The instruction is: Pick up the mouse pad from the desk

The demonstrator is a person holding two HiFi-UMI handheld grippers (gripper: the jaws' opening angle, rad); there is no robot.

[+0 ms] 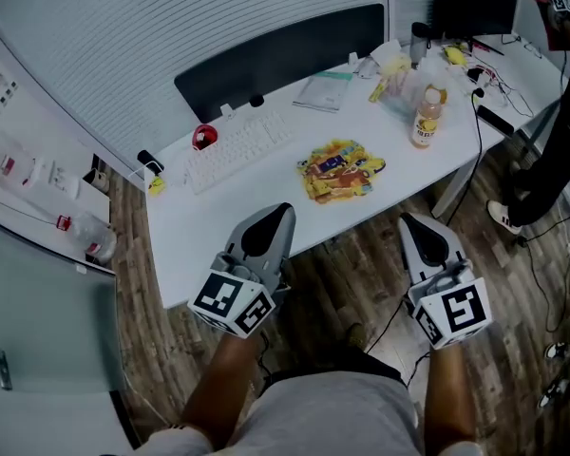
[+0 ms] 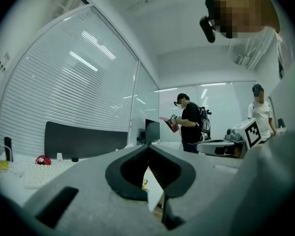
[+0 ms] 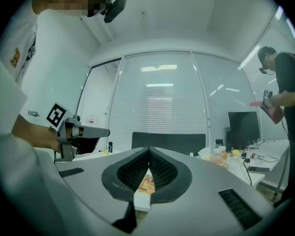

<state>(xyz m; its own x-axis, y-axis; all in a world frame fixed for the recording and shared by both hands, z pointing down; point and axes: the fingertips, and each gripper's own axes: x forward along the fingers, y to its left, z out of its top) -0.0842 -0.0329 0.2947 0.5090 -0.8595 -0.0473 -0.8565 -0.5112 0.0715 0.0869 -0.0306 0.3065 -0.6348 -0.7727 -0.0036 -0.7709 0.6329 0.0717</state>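
Observation:
A yellow, brightly printed mouse pad (image 1: 340,169) lies flat in the middle of the white desk (image 1: 218,221); a sliver of it shows between the jaws in the right gripper view (image 3: 146,183). My left gripper (image 1: 281,211) is shut and empty. It hangs just short of the desk's near edge, left of the pad. My right gripper (image 1: 408,220) is also shut and empty, over the wooden floor in front of the desk, right of the pad. Both point level toward the desk (image 2: 148,147) (image 3: 148,151). Neither touches the pad.
On the desk are a white keyboard (image 1: 236,145), a red mouse (image 1: 204,138), a booklet (image 1: 323,91), an orange-drink bottle (image 1: 426,112) and cluttered cables at the far right. A black panel (image 1: 275,55) stands behind it. A person (image 1: 560,141) stands at the right.

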